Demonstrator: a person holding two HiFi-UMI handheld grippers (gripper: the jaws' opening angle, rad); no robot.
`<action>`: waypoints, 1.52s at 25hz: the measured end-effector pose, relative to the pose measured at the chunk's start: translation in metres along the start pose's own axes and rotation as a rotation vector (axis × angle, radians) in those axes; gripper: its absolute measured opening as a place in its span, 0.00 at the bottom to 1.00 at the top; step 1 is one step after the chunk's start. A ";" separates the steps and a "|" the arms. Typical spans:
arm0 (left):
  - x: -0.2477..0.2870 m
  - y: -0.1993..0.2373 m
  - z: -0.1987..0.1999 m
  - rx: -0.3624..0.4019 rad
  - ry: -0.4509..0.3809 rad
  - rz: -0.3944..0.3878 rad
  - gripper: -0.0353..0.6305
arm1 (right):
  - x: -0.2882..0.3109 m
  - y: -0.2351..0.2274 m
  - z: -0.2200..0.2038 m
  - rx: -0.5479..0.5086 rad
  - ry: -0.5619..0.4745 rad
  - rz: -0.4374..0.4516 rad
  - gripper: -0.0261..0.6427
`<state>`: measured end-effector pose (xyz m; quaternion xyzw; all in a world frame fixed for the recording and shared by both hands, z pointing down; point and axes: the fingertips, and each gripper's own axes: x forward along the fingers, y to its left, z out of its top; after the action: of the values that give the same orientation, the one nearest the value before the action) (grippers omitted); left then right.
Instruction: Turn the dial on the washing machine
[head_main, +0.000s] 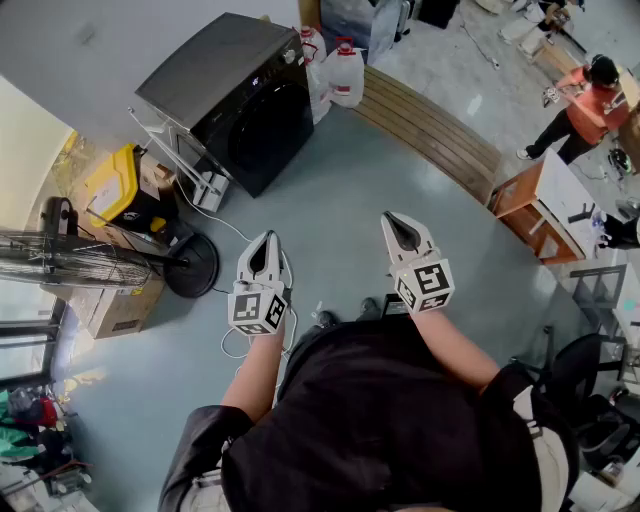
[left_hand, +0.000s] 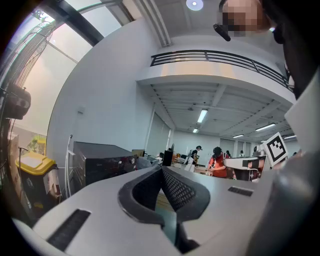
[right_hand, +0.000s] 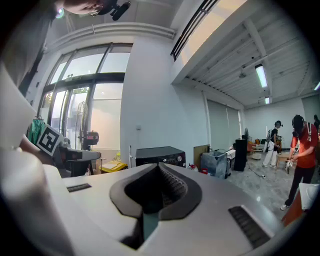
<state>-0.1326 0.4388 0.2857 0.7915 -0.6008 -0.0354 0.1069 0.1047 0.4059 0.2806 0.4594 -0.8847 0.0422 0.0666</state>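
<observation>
A big workshop hall: mezzanine railing (left_hand: 220, 56), strip lights (left_hand: 202, 116), workbench (head_main: 545, 205), cardboard boxes (head_main: 120, 305), standing fan (head_main: 70, 262).

black front-loader washing machine (head_main: 235, 100), sitting upright with its back pretty much against the grey wall (head_main: 80, 40), round door shut, little silver dial (right_hand: 180, 158) up on the top strip, on the side facing away from that wall

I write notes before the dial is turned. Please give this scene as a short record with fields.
washing machine: dark, on the floor by the wall, ahead of the person
left tool: shut, empty, apart from the machine
right tool: shut, empty, apart from the machine
near the machine: yellow bin, fan, bottles
task state: dial not yet touched
</observation>
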 end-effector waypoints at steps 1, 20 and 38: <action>-0.001 0.000 0.004 0.001 -0.013 0.007 0.08 | -0.001 -0.001 0.002 -0.004 -0.007 0.003 0.07; 0.000 -0.059 -0.024 0.000 0.066 -0.047 0.07 | -0.021 -0.014 -0.012 0.057 -0.011 0.145 0.07; 0.029 -0.084 -0.061 -0.135 0.120 -0.004 0.07 | -0.028 -0.063 -0.070 0.116 0.085 0.184 0.07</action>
<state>-0.0344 0.4397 0.3295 0.7844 -0.5878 -0.0286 0.1959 0.1775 0.4018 0.3459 0.3772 -0.9155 0.1188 0.0734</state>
